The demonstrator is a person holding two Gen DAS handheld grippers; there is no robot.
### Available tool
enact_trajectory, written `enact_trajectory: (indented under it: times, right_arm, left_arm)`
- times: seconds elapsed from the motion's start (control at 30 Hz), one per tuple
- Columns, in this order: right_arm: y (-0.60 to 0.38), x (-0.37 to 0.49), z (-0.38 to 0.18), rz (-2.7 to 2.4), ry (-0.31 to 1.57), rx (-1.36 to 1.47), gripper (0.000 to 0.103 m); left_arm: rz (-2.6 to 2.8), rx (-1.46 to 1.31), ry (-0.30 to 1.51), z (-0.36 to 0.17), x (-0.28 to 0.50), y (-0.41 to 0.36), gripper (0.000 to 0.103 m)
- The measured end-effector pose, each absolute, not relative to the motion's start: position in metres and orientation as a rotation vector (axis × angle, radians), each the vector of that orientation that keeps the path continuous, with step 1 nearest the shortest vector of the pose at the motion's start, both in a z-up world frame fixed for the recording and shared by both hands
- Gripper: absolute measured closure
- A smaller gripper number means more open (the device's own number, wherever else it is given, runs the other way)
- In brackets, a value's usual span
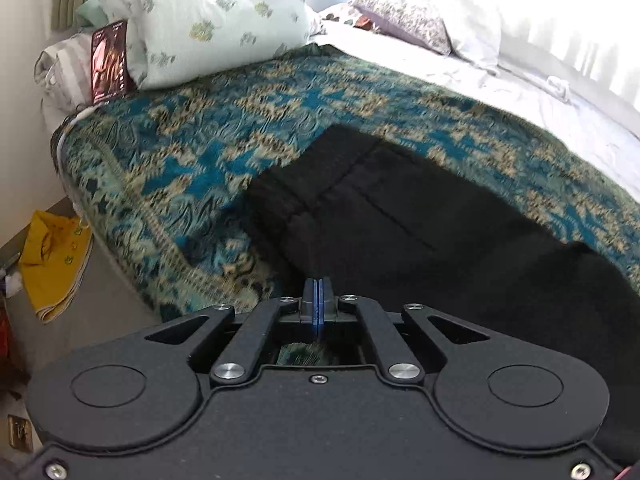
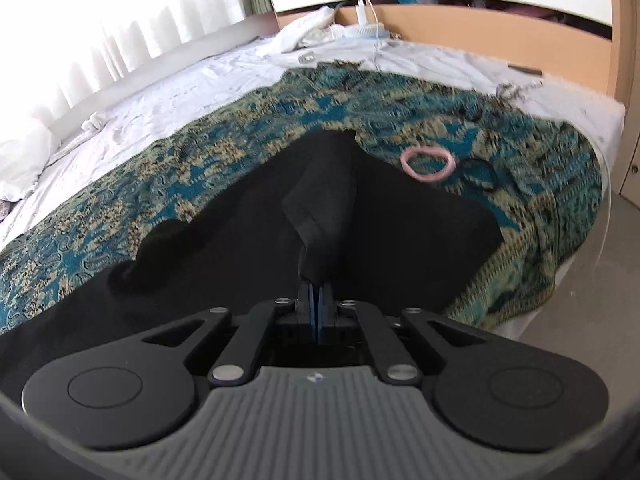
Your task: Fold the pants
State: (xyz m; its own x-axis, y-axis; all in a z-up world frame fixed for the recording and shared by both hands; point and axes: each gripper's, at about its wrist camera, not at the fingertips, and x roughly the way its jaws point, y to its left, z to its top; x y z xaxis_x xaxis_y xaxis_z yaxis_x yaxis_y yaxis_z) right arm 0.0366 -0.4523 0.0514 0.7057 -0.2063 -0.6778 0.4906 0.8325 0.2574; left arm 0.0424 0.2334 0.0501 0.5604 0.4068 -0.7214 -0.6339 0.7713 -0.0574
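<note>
Black pants [image 1: 400, 216] across the patterned bedspread [image 1: 192, 152] — right gripper [image 2: 316, 280] jaws clamped on a fabric bunch, left gripper [image 1: 317, 286] jaws pressed together — nothing visibly between them.

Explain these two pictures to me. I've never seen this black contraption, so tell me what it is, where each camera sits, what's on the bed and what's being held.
No robot here: a person carries a handheld gripper in each hand, each with a camera looking along its jaws. One picture is from the left gripper, the other from the right gripper. Both look down on a bed with a teal patterned blanket and black pants spread on it. A pink ring lies on the blanket nearby. The right jaws are shut on a bunched fold of the pants. The left jaws are shut; whether they pinch cloth is unclear.
</note>
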Motion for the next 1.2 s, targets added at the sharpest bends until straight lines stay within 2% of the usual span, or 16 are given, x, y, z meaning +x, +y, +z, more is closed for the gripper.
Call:
enact_trajectory:
  times: [0.2,0.4,0.53,0.6,0.63,0.67,0.7,0.77,1.07,1.2]
  right_arm:
    - [-0.462,0.026,0.035,-0.433,0.704,0.483,0.098]
    - [-0.459,0.021,0.033,-0.481,0.697,0.380,0.099]
    - [-0.449,0.020,0.043,-0.466,0.653,0.334,0.096]
    - [-0.443,0.020,0.054,-0.456,0.620,0.296,0.082]
    - [-0.439,0.020,0.059,-0.450,0.605,0.276,0.080]
    - [-0.436,0.021,0.063,-0.445,0.588,0.256,0.061]
    - [-0.432,0.022,0.068,-0.431,0.573,0.237,0.051]
    - [-0.424,0.026,0.073,-0.404,0.552,0.199,0.041]
    - [-0.409,0.045,0.051,-0.417,0.545,0.085,0.020]
    - [-0.427,0.056,0.036,-0.501,0.554,0.075,0.018]
  left_arm:
    - [0.637,-0.250,0.772,0.040,0.038,0.227,0.102]
    - [0.692,-0.186,0.796,0.032,0.039,0.228,0.102]
    - [0.647,-0.172,0.714,0.042,0.037,0.212,0.093]
    - [0.625,-0.147,0.657,0.054,0.038,0.198,0.090]
    - [0.609,-0.139,0.631,0.060,0.039,0.191,0.088]
    - [0.585,-0.132,0.614,0.067,0.041,0.183,0.081]
    - [0.548,-0.127,0.601,0.073,0.044,0.175,0.074]
    - [0.479,-0.111,0.594,0.080,0.052,0.156,0.068]
    - [0.227,-0.054,0.694,0.045,0.079,0.066,0.066]
    - [0.176,0.006,0.739,0.021,0.082,0.038,0.065]
